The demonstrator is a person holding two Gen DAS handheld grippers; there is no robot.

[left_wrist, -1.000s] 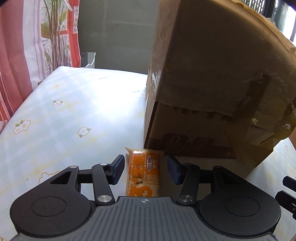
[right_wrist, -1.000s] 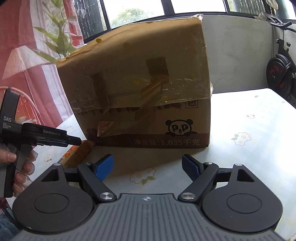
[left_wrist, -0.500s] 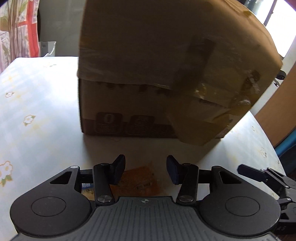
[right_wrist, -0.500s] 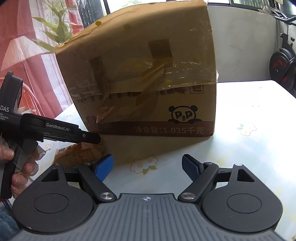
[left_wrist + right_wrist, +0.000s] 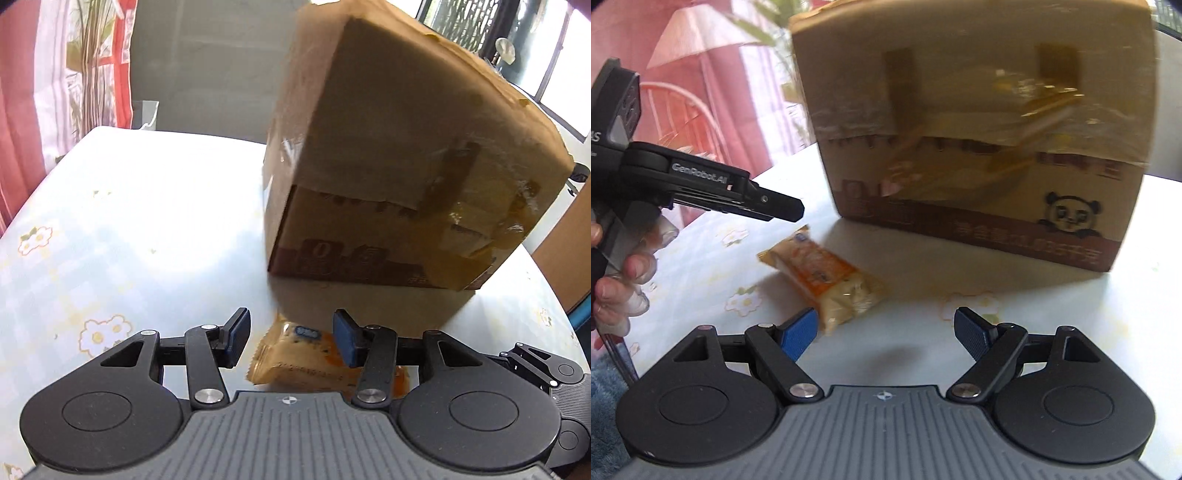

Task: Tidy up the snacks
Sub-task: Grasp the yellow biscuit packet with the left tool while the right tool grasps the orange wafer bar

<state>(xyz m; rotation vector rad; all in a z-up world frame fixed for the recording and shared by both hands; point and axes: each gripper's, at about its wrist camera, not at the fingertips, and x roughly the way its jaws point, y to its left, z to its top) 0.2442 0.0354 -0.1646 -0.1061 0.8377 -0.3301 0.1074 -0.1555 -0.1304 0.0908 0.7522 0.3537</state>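
Note:
An orange-and-clear snack packet (image 5: 827, 275) lies flat on the flowered tablecloth (image 5: 713, 266), in front of a big taped cardboard box (image 5: 979, 147). In the left wrist view the packet (image 5: 295, 356) lies crosswise under and between my left gripper's (image 5: 291, 339) blue pads, which stand apart from it. From the right wrist view, the left gripper (image 5: 786, 208) hovers above the packet without touching it. My right gripper (image 5: 886, 332) is wide open, its left pad just short of the packet's near end. The box (image 5: 406, 166) fills the right half of the left view.
A person's hand (image 5: 624, 280) grips the left tool's handle. Red-and-white curtains (image 5: 22, 110) hang past the table's left edge, with a pink chair back (image 5: 683, 110) there. Part of the right tool (image 5: 535, 365) shows at the left view's lower right.
The left view swung right toward the box, then back left; the packet now lies crosswise beneath its jaws. The right gripper moved in and down, and the packet shows fully.

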